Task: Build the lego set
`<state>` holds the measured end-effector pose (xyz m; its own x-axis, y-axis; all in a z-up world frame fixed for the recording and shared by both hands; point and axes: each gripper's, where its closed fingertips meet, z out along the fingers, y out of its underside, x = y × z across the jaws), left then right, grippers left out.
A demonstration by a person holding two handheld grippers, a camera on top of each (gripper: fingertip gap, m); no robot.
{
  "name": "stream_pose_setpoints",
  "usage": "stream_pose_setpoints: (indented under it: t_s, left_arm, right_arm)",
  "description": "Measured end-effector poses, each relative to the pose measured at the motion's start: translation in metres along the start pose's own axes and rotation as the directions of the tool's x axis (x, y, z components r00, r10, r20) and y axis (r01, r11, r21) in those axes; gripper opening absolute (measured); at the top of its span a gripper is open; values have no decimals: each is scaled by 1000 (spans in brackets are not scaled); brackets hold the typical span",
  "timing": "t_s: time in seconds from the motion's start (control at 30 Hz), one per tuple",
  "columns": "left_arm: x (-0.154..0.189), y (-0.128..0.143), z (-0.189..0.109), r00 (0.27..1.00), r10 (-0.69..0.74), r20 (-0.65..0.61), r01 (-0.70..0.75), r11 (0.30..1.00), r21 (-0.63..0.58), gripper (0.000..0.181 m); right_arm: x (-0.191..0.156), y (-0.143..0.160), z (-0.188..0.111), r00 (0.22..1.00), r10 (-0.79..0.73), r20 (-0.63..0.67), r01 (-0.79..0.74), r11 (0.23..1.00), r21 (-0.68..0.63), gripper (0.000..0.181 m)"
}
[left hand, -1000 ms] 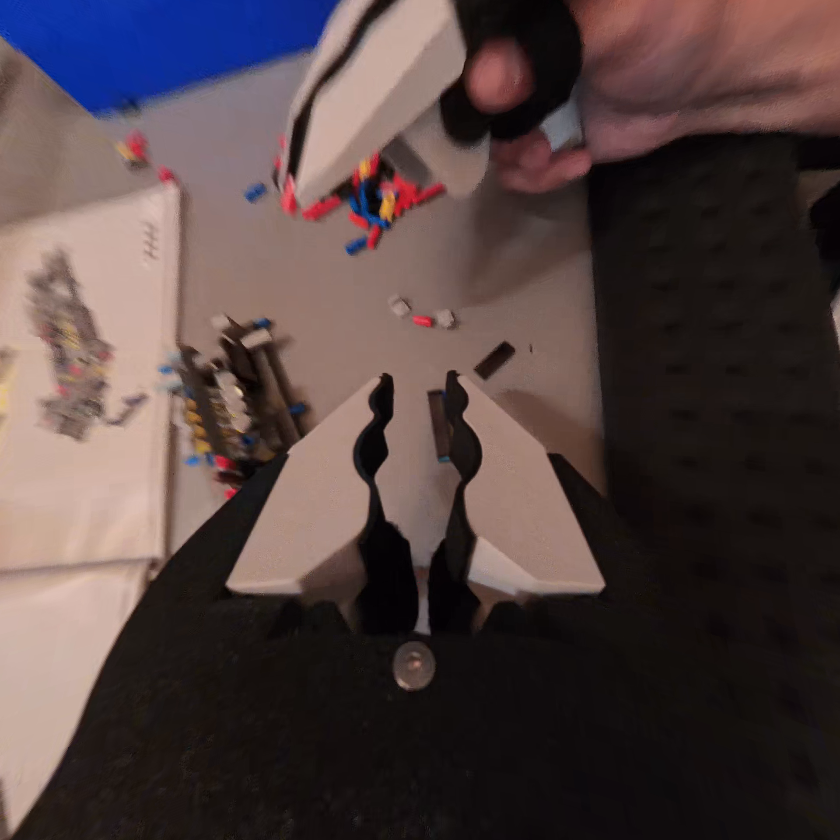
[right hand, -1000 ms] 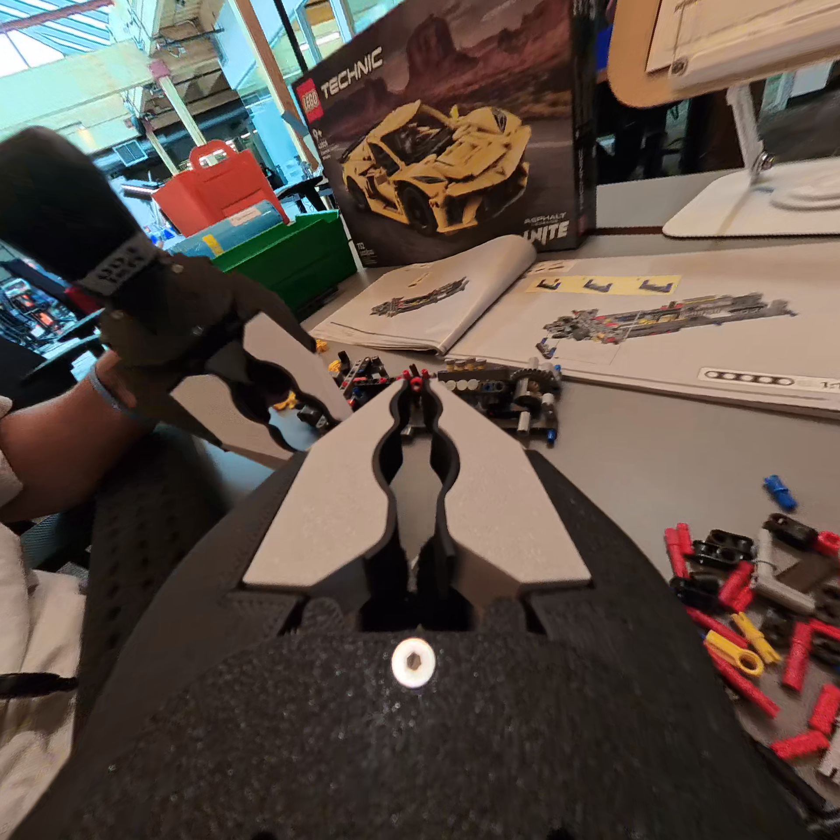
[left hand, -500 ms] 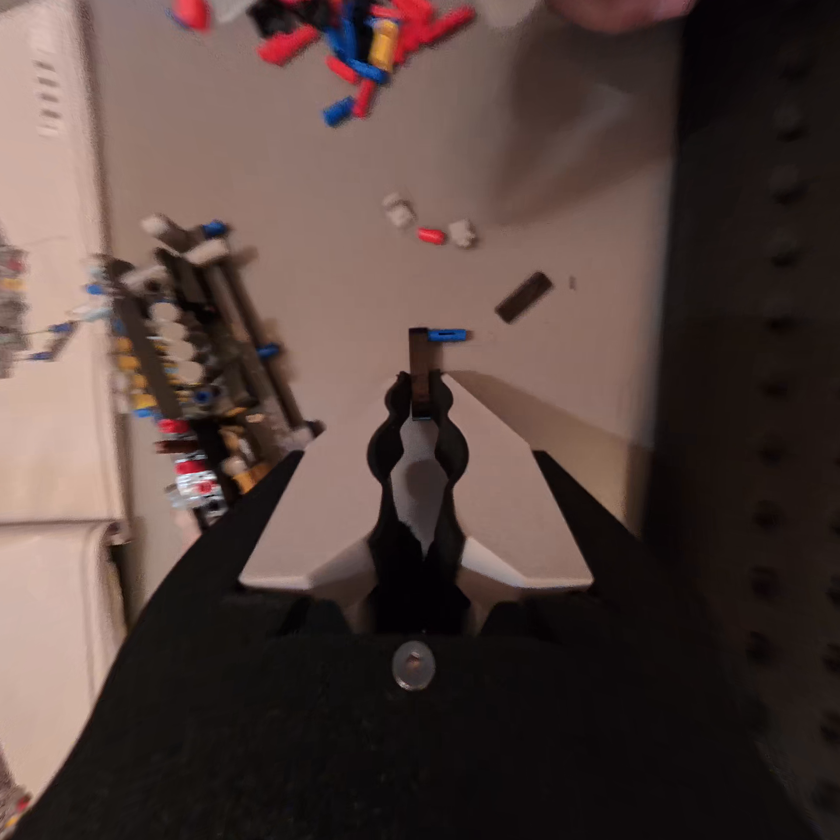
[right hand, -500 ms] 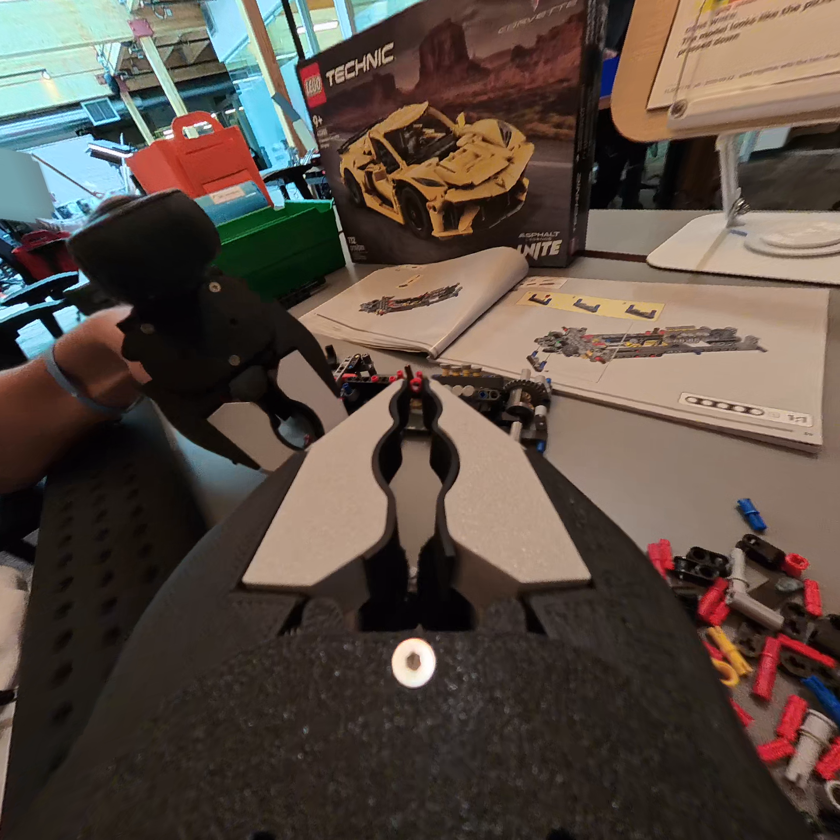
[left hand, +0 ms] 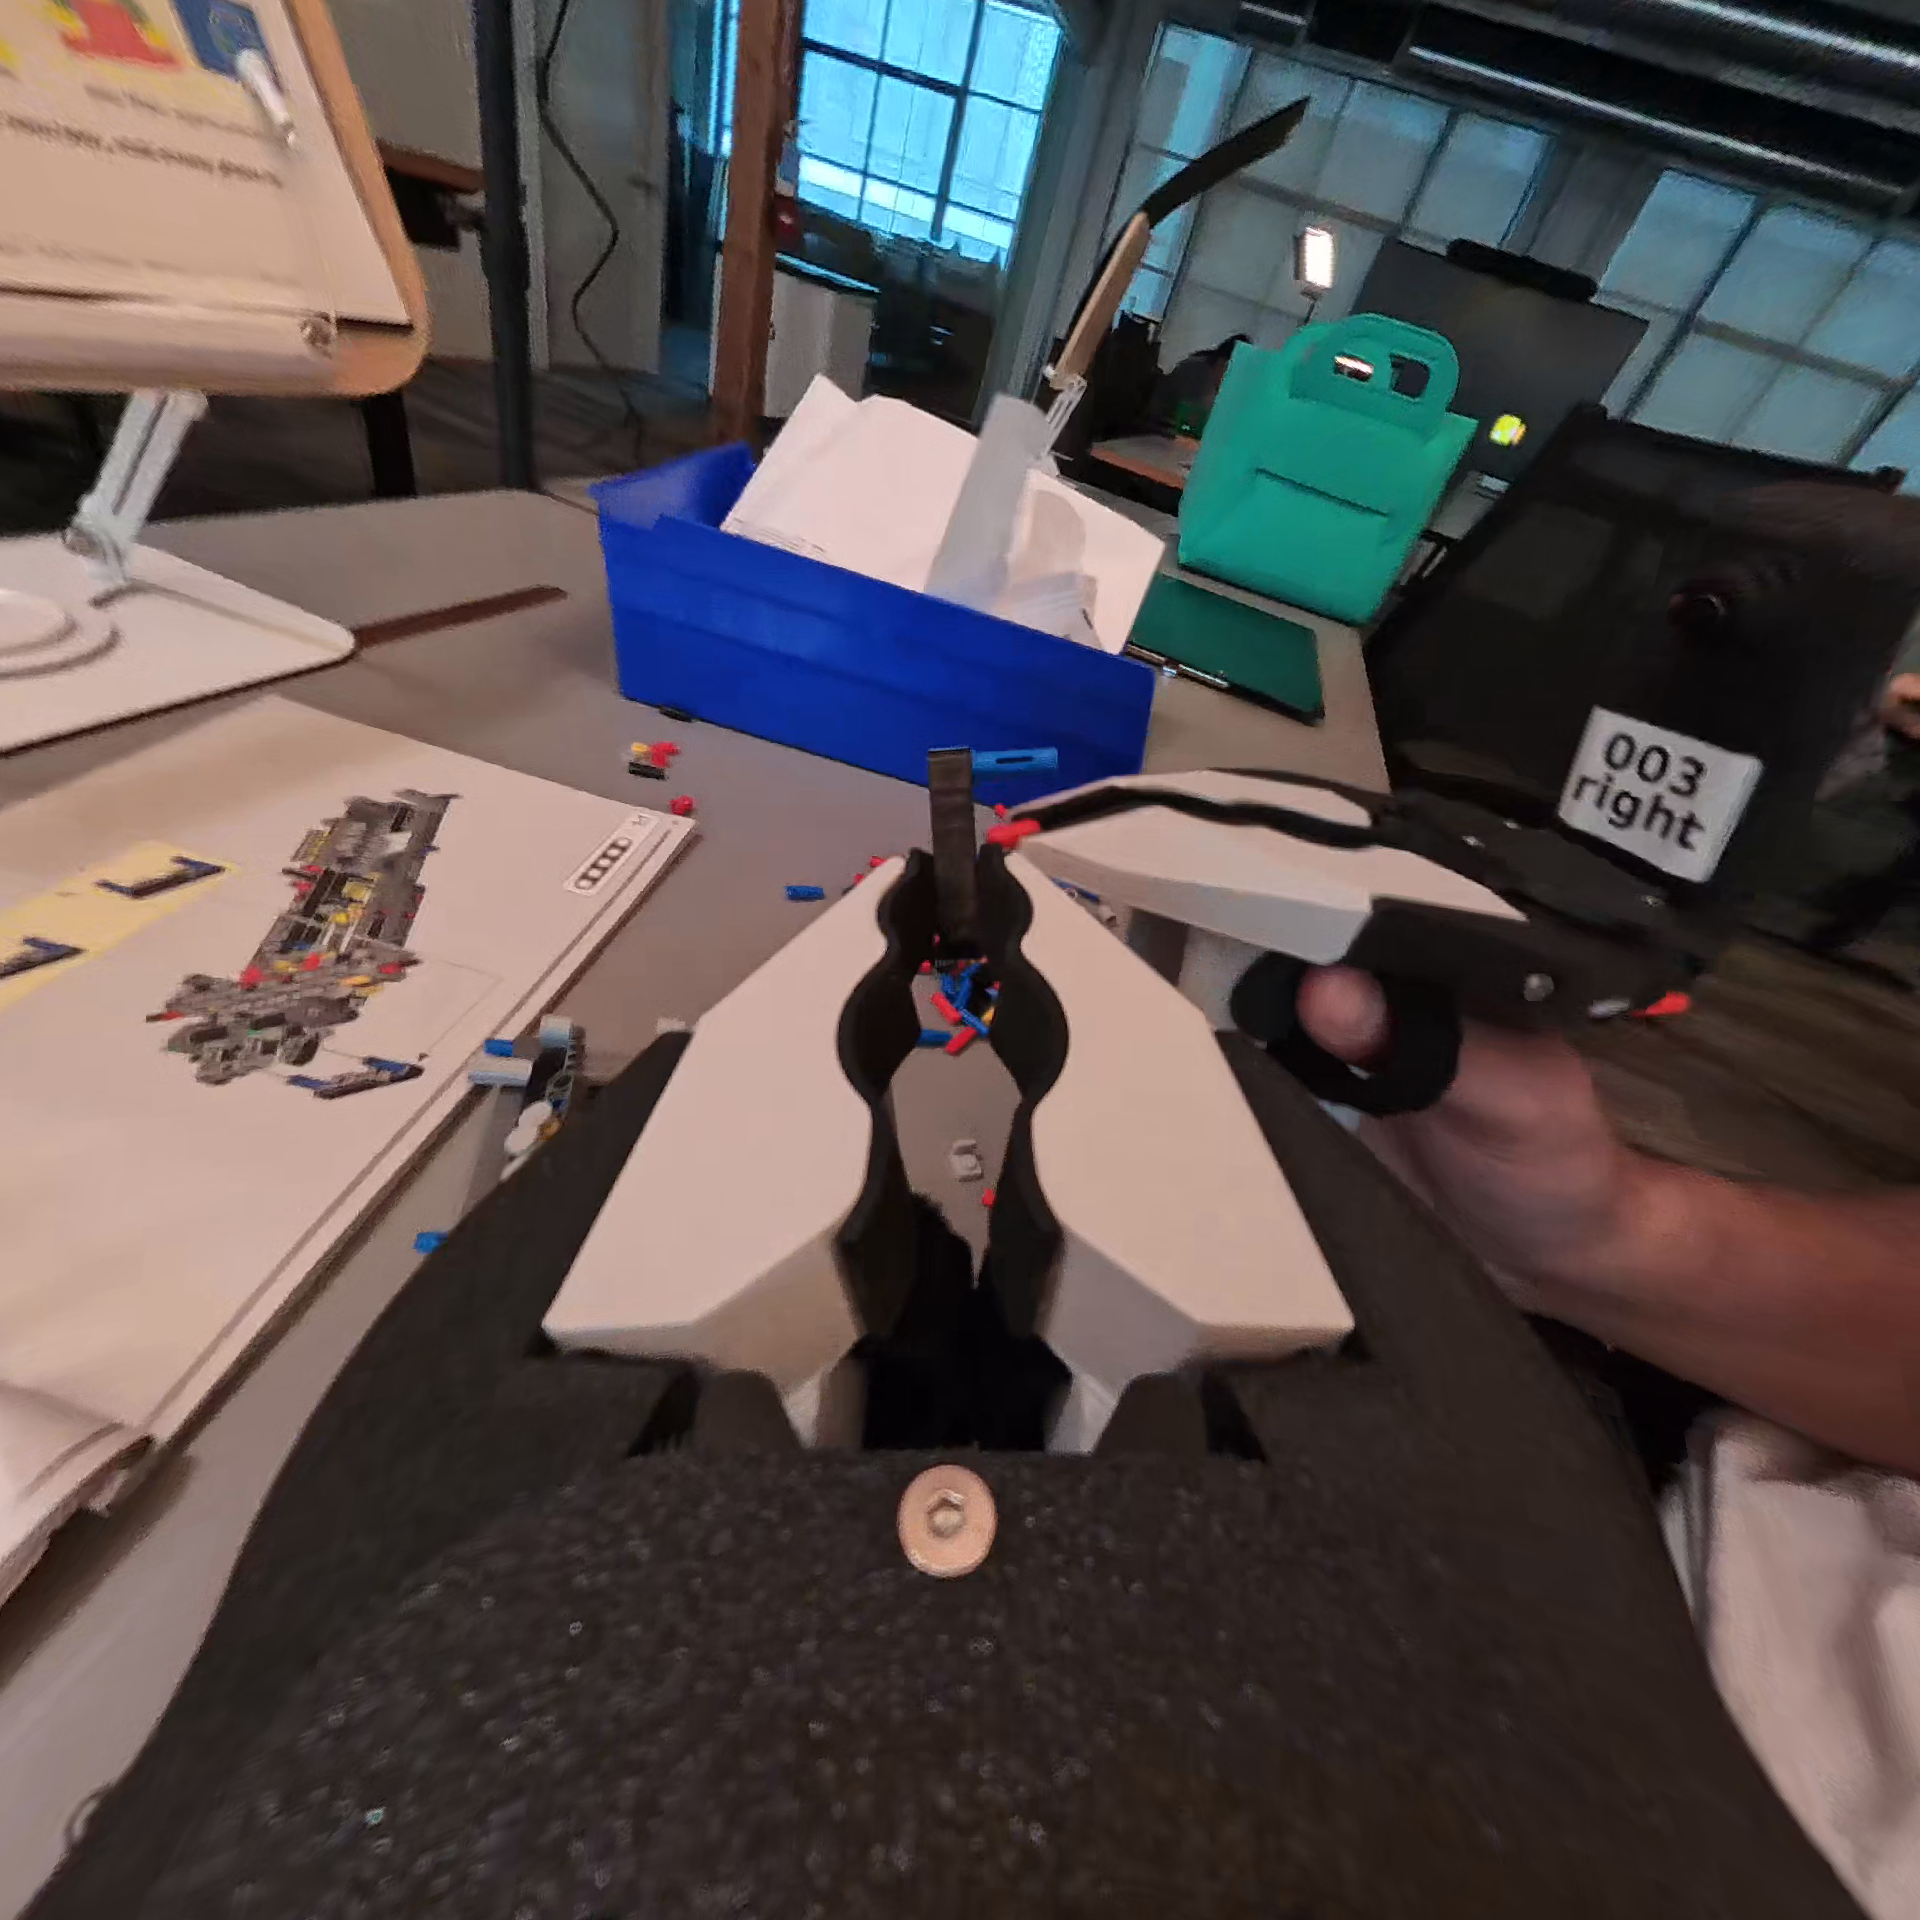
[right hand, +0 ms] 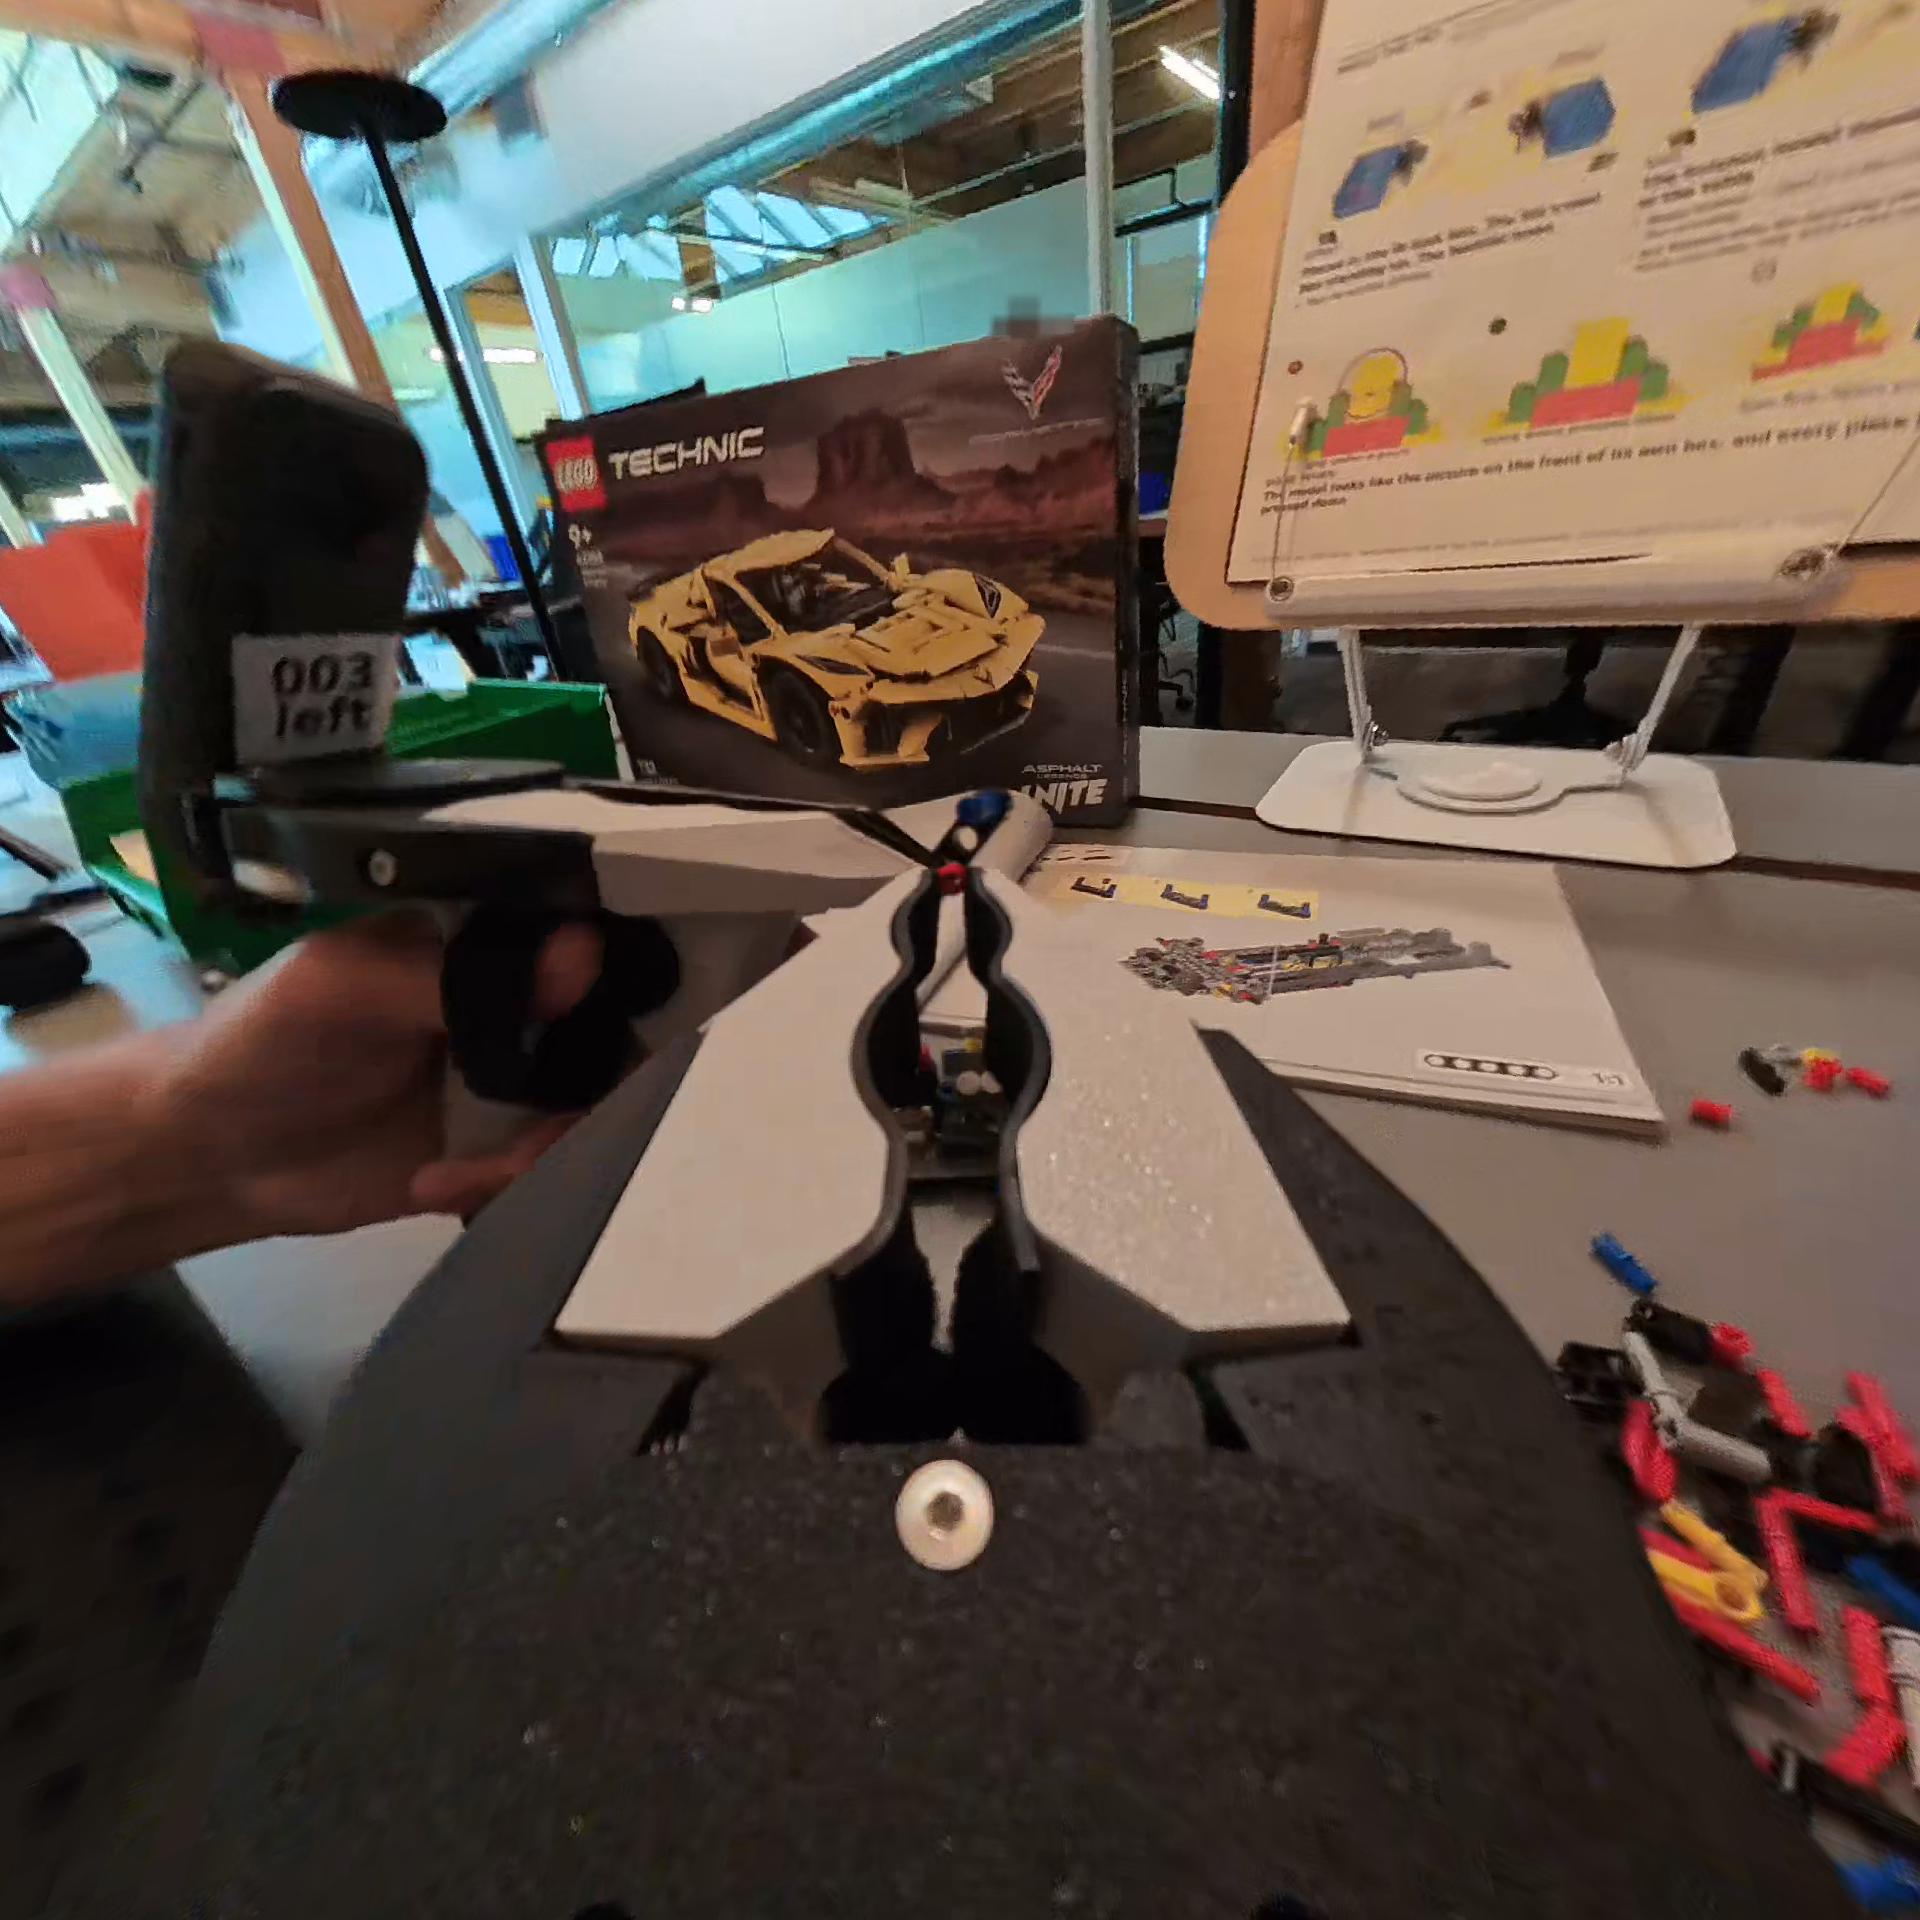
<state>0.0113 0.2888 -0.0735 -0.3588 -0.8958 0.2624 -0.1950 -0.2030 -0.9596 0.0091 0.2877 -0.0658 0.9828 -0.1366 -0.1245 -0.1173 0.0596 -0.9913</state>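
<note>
My left gripper [left hand: 953,868] is shut on a short black beam [left hand: 951,821] that stands upright from its tips, held above the table. A blue pin [left hand: 1013,761] sticks out sideways from the beam's top. My right gripper [right hand: 948,883] is shut on a small red pin [right hand: 948,878]. In the left wrist view the right gripper [left hand: 1023,831] comes in from the right, and its red pin [left hand: 1010,831] sits right beside the beam. In the right wrist view the left gripper [right hand: 904,836] comes in from the left with the beam [right hand: 954,844] and blue pin [right hand: 982,805].
A partly built chassis [right hand: 956,1101] lies on the table below the grippers. An open instruction booklet [right hand: 1299,966] lies behind it. Loose red, black, blue and yellow pieces [right hand: 1766,1475] lie at the right. A blue bin [left hand: 862,655], the set's box [right hand: 852,592] and a sheet stand [right hand: 1507,790] stand farther back. Left and right tips are no more than a few centimetres apart.
My left gripper closed on the black beam lying on the table, lifted it and tilted up level. My right gripper, still shut on the red pin, rose and met the beam.
</note>
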Motion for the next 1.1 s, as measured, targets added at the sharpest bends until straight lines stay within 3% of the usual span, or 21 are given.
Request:
stream_pose_setpoints:
  t_s: [0.3,0.5,0.7,0.83,0.97,1.1]
  left_arm:
    - [5,2,3,978,183,96,-185,983,12,6]
    - [3,3,5,957,224,186,-232,973,22,6]
    - [3,5,5,894,376,245,-382,924,-25,6]
    - [4,3,4,916,324,235,-334,943,2,7]
    - [5,3,5,977,146,157,-155,987,50,7]
    - [6,3,5,974,149,173,-161,985,60,6]
  right_arm:
    - [4,-6,-3,997,78,17,-78,996,36,3]
    - [5,-4,-2,995,96,-7,-96,995,33,3]
    - [6,-2,-2,988,152,10,-152,988,37,3]
    - [5,-3,-2,988,153,14,-154,987,45,3]
    - [7,-4,-1,994,112,-5,-111,992,56,3]
    - [6,-5,-1,996,88,-13,-87,994,58,3]
